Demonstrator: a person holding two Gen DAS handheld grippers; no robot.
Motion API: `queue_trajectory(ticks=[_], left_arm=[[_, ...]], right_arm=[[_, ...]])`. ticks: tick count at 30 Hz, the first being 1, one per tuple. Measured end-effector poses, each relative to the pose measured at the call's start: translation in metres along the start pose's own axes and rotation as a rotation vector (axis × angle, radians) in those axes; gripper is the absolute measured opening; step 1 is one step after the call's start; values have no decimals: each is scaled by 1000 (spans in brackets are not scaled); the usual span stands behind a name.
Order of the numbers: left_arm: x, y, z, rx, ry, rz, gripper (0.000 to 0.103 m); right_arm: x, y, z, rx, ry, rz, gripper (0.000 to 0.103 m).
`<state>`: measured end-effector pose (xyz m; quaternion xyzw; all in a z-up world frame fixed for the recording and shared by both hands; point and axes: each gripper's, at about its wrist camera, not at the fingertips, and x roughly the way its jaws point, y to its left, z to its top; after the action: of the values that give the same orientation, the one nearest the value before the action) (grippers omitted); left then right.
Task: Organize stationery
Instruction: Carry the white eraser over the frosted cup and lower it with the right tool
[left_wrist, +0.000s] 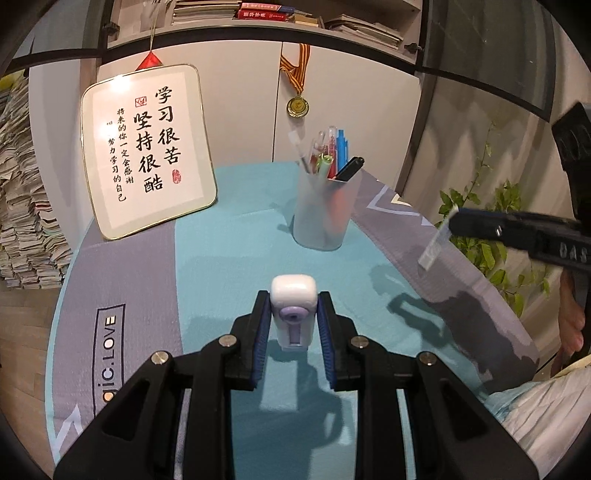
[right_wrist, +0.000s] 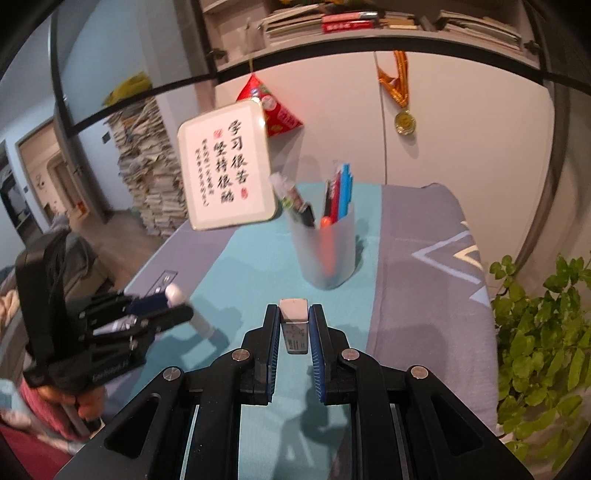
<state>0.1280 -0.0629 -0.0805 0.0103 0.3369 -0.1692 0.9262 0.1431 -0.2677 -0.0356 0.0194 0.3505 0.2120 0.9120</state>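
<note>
- White and lilac plastic marks the correction tape dispenser (left_wrist: 293, 314), which is clamped between the blue pads of the left gripper (left_wrist: 293, 325) and is held clear above the teal and grey cloth (left_wrist: 229, 258); its rounded end stands out past the fingertips, and its shadow is cast on the cloth below.
- From the right wrist view the left gripper (right_wrist: 173, 306) is seen at the left, off the cloth, with the white end of the dispenser (right_wrist: 173, 292) poking out of its jaws.
- Near the middle of the table the frosted pen cup (left_wrist: 325, 214) is seen upright, already holding pens, a green highlighter and a black clip-like item; it stands ahead of both grippers and well apart from them.
- At the right, the right gripper (right_wrist: 294, 325) is closed on a small white eraser in a printed sleeve (right_wrist: 294, 325), gripped by its flat sides with its bare end pointing forward toward the cup (right_wrist: 325, 247).
- The step in hand is judged to be the carry: both items are lifted, neither is yet over the cup.
- The next move is judged to call for each item in turn to be brought over the cup's mouth, tipped downward and released, with the standing pens avoided so that the cup is not knocked over.
</note>
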Motion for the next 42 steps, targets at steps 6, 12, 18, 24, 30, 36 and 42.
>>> queue_trajectory(ticks=[6, 12, 18, 24, 30, 36, 42], left_arm=[[-3, -3, 1, 11, -9, -10, 23], [-6, -1, 2, 12, -17, -14, 23], [-6, 3, 3, 2, -22, -14, 23], [-4, 6, 4, 12, -26, -19, 23], [2, 20, 6, -4, -27, -21, 23], [7, 28, 9, -14, -28, -41, 23], [11, 31, 9, -19, -25, -54, 23]], right_arm=[[-6, -7, 23, 59, -57, -35, 17], [-4, -6, 54, 79, -112, -56, 17], [8, -3, 81, 98, -155, -54, 17], [32, -1, 94, 108, -166, -73, 17], [59, -5, 97, 131, -137, -80, 17], [76, -7, 104, 129, -139, -103, 17], [91, 0, 108, 86, -129, -135, 17]])
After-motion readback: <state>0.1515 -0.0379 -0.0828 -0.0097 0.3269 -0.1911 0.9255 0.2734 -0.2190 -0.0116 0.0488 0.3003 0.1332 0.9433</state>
